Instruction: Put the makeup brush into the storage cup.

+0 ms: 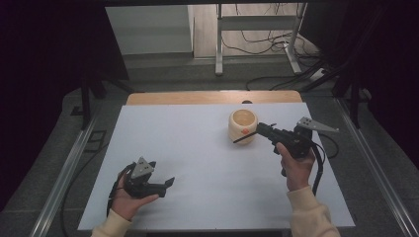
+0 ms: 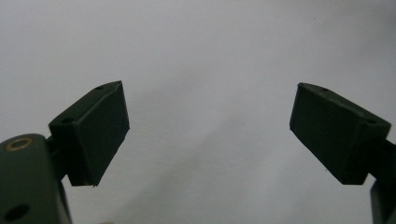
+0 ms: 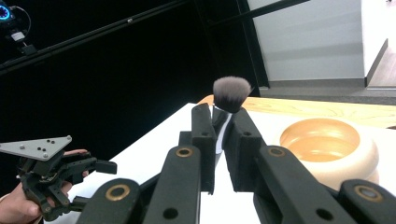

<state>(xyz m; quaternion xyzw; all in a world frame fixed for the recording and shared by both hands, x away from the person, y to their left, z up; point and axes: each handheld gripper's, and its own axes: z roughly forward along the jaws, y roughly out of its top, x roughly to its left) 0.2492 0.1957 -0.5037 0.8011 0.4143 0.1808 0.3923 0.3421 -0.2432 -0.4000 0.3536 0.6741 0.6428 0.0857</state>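
One soft-bristled brush with a dark slim handle (image 3: 230, 100), clamped in the right gripper (image 3: 221, 135).
Bristle tuft grey-brown, paler at tips, domed and fluffy; it stands upright above the closed jaws, handle pinched between the pads. In the high view the handle slants down-left across the round pale wooden bowl (image 1: 243, 126) on the white table (image 1: 197, 153). Left gripper (image 1: 165, 183) rests low near the table's front left, jaws wide apart, nothing between them.
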